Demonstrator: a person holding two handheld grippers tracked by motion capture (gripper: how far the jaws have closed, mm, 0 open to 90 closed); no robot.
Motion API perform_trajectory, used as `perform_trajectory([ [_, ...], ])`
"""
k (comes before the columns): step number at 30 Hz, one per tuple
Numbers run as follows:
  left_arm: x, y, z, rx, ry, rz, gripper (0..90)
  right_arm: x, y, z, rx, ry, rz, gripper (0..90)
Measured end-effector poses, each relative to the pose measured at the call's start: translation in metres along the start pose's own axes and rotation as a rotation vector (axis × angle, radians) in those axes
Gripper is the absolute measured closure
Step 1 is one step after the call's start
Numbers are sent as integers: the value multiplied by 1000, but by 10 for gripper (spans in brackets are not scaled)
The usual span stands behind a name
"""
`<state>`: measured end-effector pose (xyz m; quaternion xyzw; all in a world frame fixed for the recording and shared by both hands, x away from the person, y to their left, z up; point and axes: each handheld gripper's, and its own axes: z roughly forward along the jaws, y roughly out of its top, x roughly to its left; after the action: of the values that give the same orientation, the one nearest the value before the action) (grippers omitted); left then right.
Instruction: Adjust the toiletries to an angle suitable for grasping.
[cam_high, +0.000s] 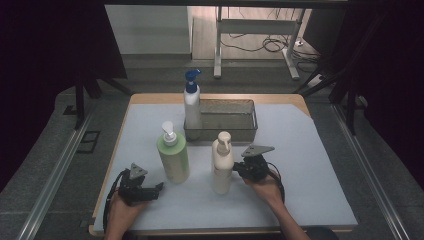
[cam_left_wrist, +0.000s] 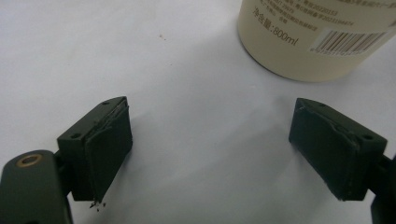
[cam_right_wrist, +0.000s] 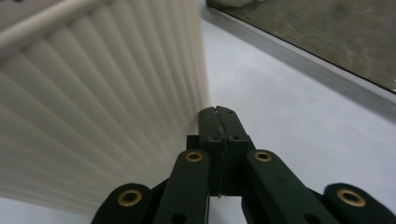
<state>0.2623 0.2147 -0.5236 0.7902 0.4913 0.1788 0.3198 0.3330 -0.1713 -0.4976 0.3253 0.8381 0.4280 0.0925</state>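
I am holding my right gripper with its jaws pressed together on nothing, the tips just beside the foot of the ribbed cream pump bottle. My left gripper is resting with jaws spread wide near the pale green pump bottle. Behind, a white bottle with a blue pump is standing in the grey metal tray. Nudging sideways with closed tips could, I judge, tip the tall cream bottle over.

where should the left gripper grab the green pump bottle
Judging by shape, grip the green pump bottle across its wide body below the shoulder, coming level from the near left where the open left gripper sits. It stands upright; the pump head looks too narrow and wobbly.
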Motion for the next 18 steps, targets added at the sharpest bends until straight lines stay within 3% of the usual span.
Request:
perform_trajectory([
  [3, 0, 0, 0, 0, 0, 0, 133, 1, 0, 2, 4, -7, -5, 896],
  [18, 0, 0, 0, 0, 0, 0, 133, 7, 6, 24, 18, 47, 11, 896],
])
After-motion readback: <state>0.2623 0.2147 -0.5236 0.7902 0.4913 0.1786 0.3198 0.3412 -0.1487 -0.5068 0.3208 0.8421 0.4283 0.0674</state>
